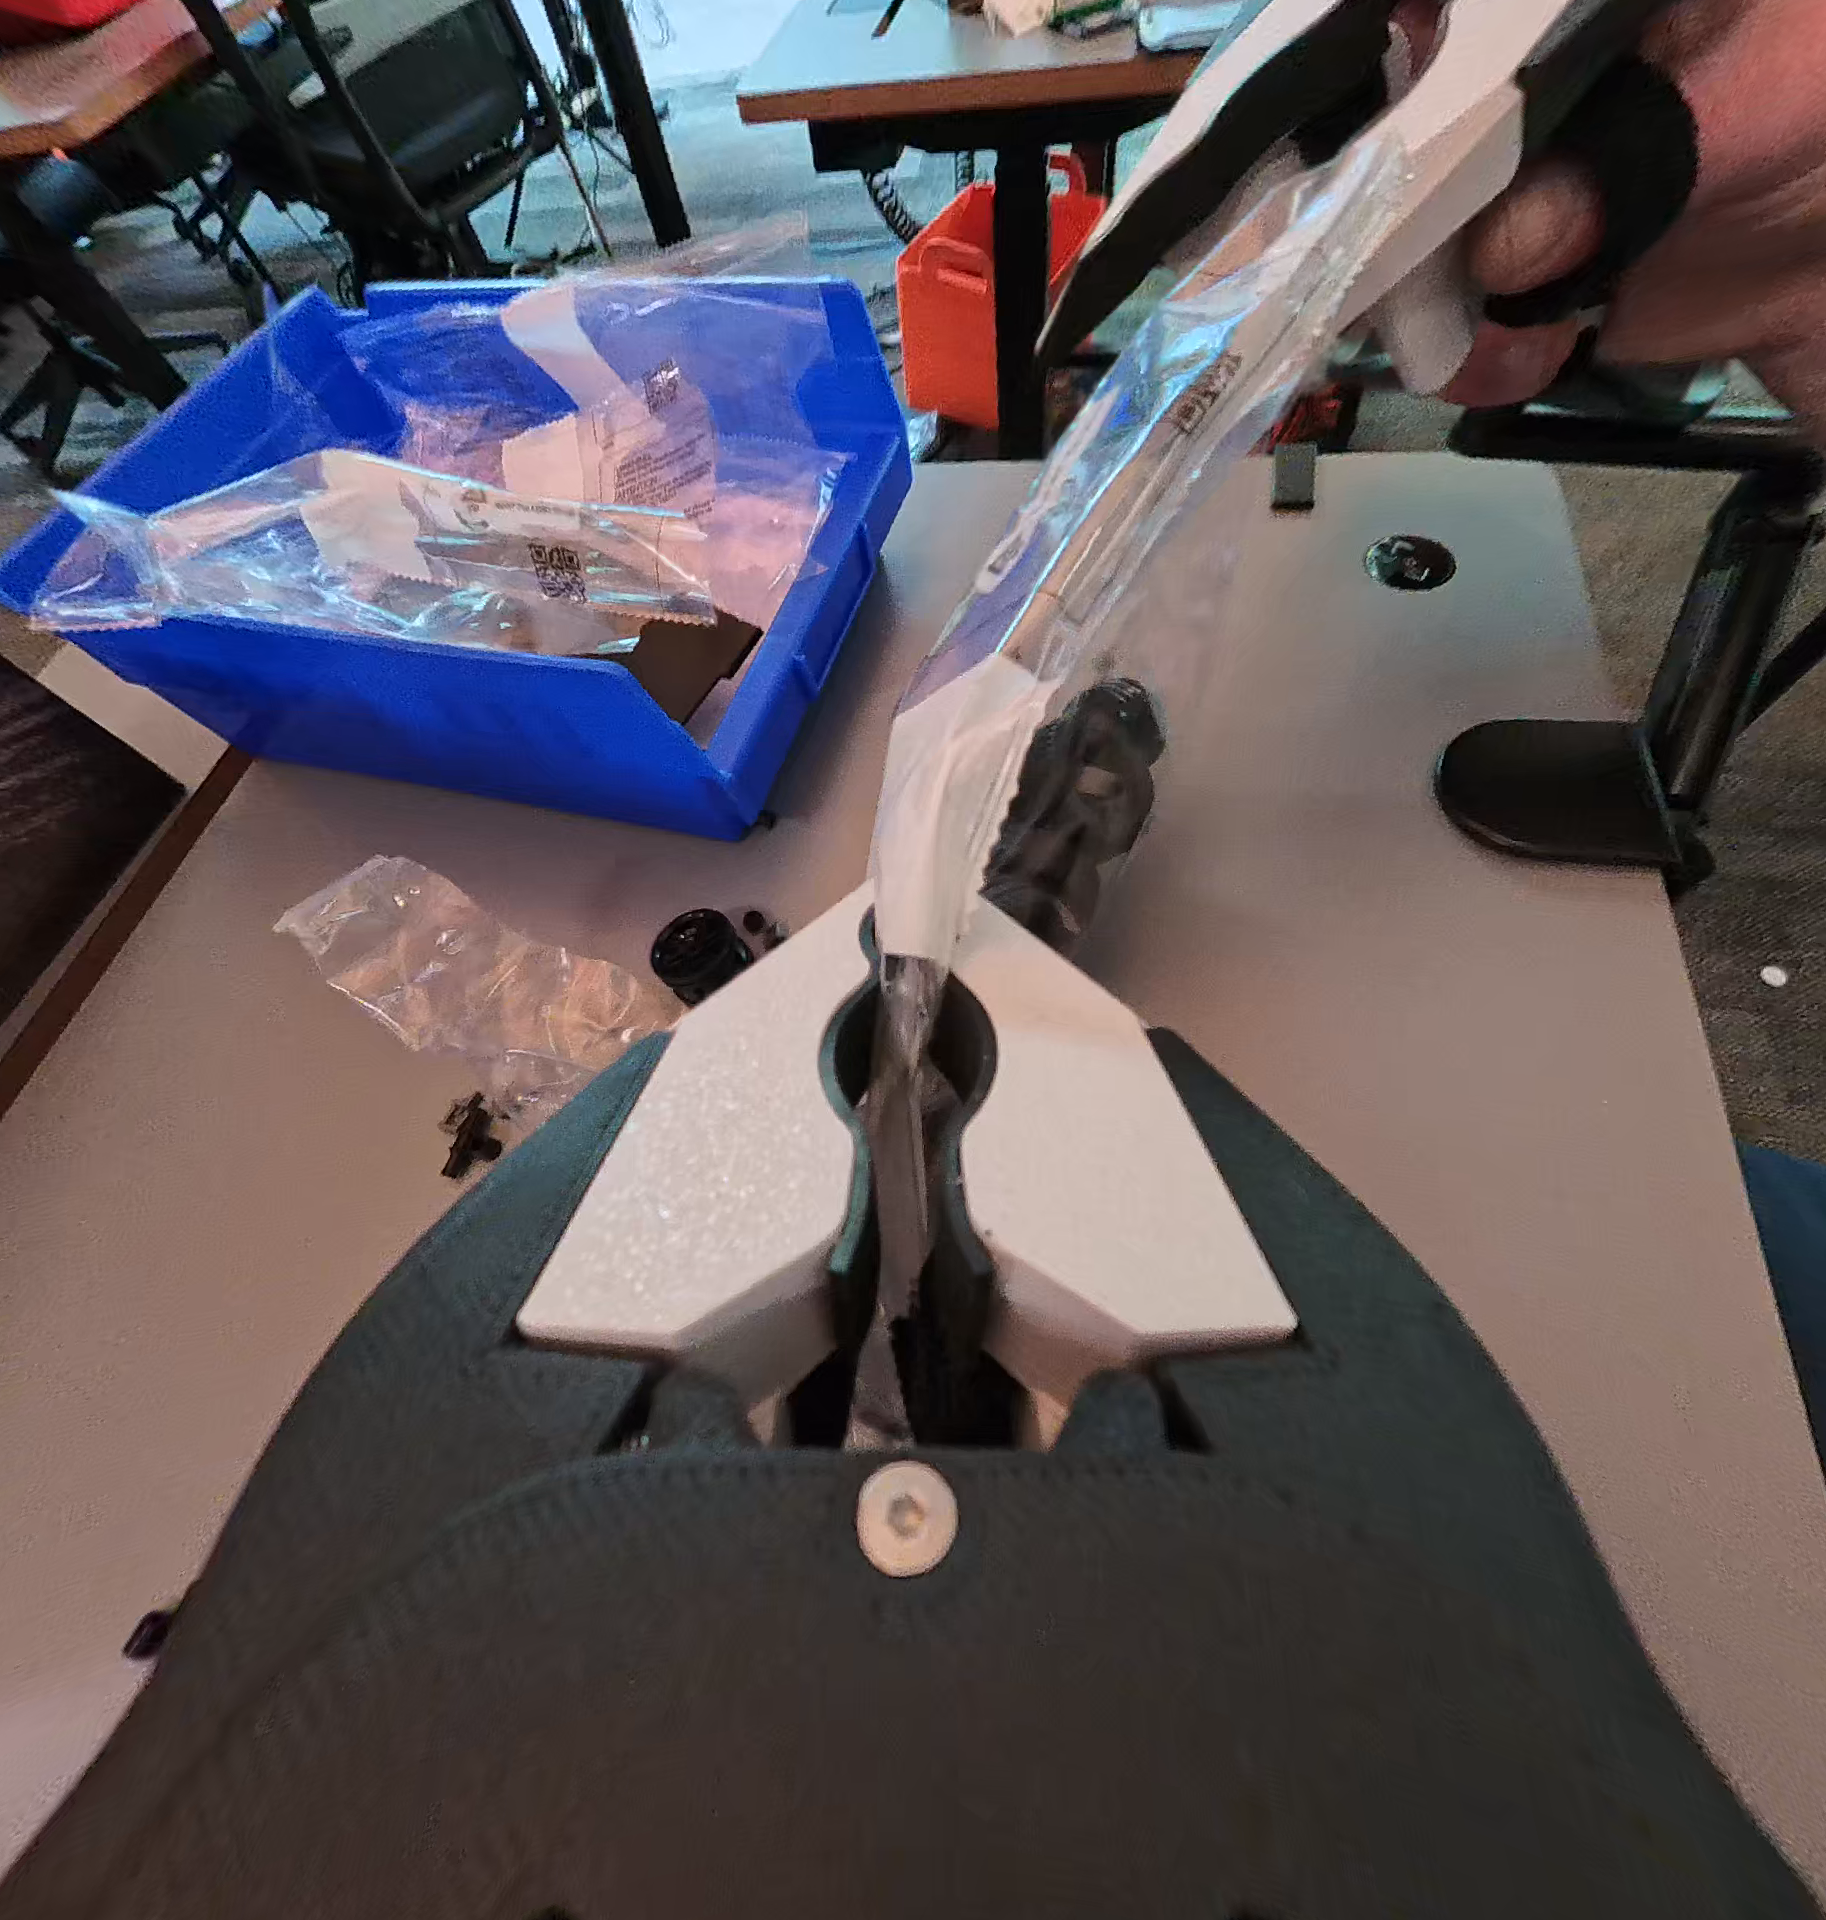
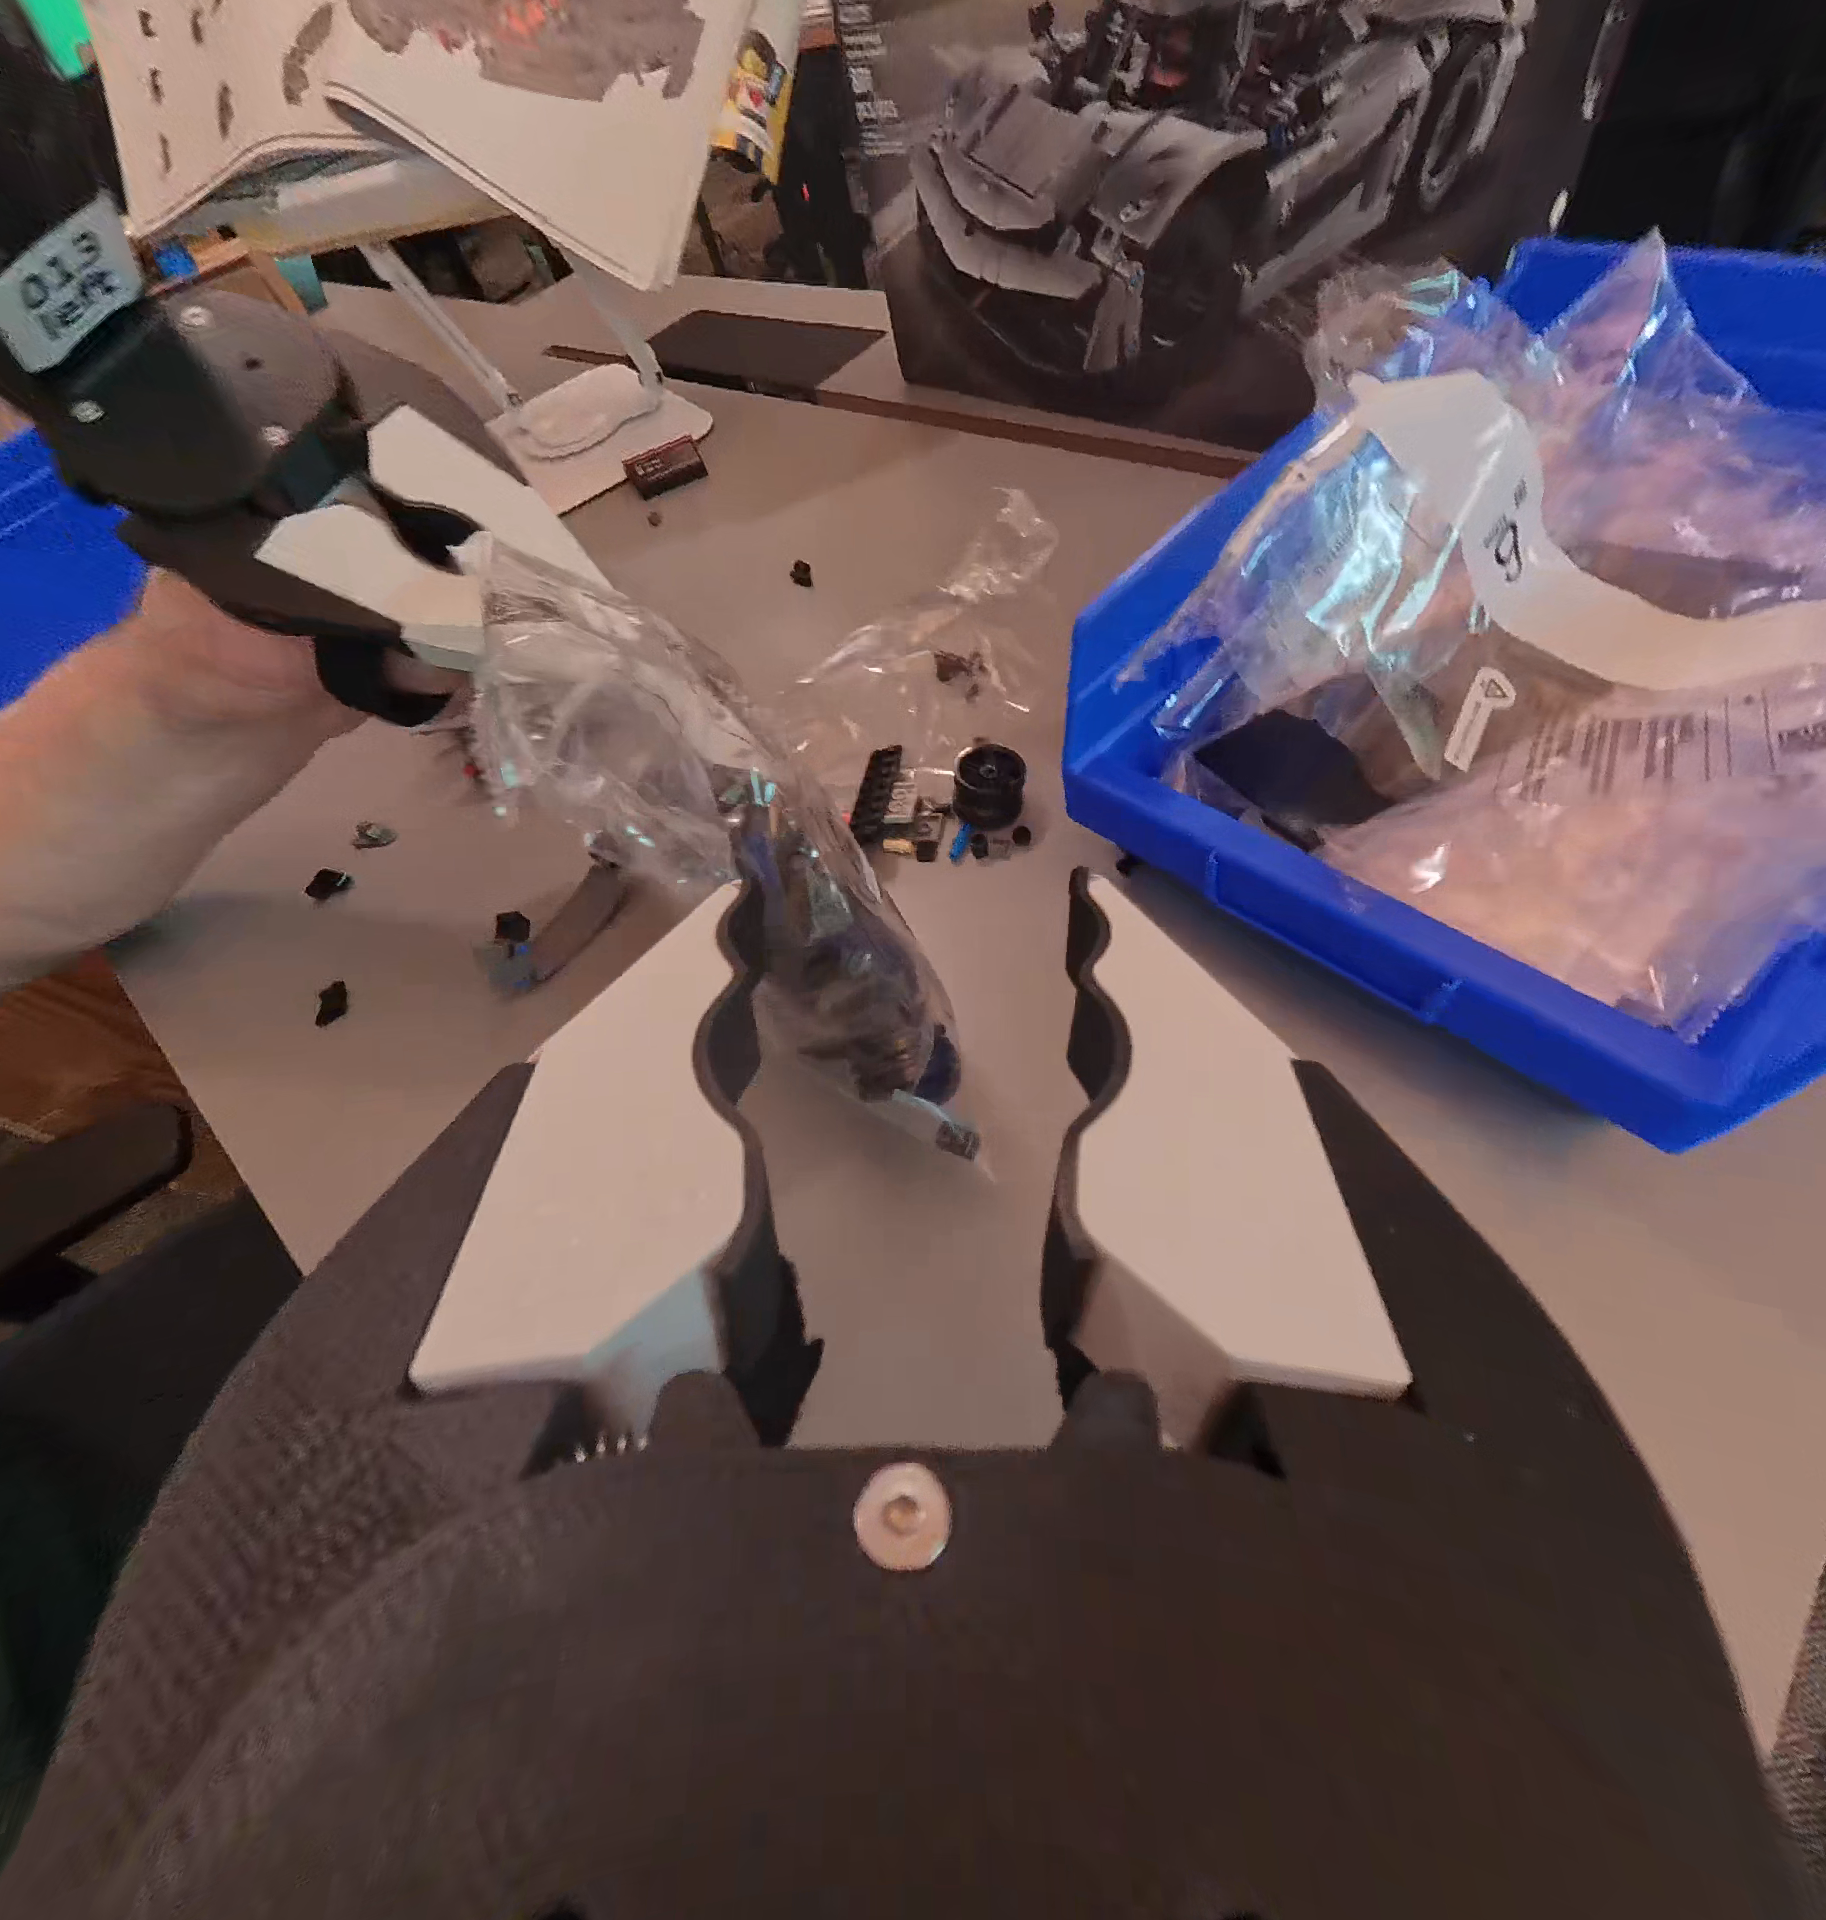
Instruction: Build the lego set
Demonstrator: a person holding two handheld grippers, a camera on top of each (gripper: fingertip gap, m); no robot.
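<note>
The grey tabletop (image 1: 1356, 1039) carries everything. A blue bin (image 2: 1252, 883) sits toward its far left corner in the left wrist view, heaped with clear bags (image 2: 1511, 644) of parts. A dark set box (image 2: 1148, 208) stands upright at the tabletop's far edge in the right wrist view, beside an open instruction booklet (image 2: 473, 94) propped on a white stand.

The left claw (image 1: 914, 997) is clamped tight on one end of a clear bag (image 1: 1096, 582) with dark lego pieces (image 1: 1080, 800) bunched inside. The bag hangs stretched above the middle of the tabletop, off the surface.

In the left wrist view the right claw (image 1: 1158, 301) sits at the bag's upper end, though whether it pinches the plastic there I cannot tell. In its own view the right claw (image 2: 904, 894) stands wide open, its fingers apart, with the bag's (image 2: 857, 997) loaded end lying between them against the left finger.

An emptied bag (image 1: 452, 966) lies flat near the bin. Beside it rest a small black wheel (image 2: 989, 784) and scattered loose pieces (image 2: 950, 831), with a few more black bits (image 2: 329, 1003) toward the left edge.
</note>
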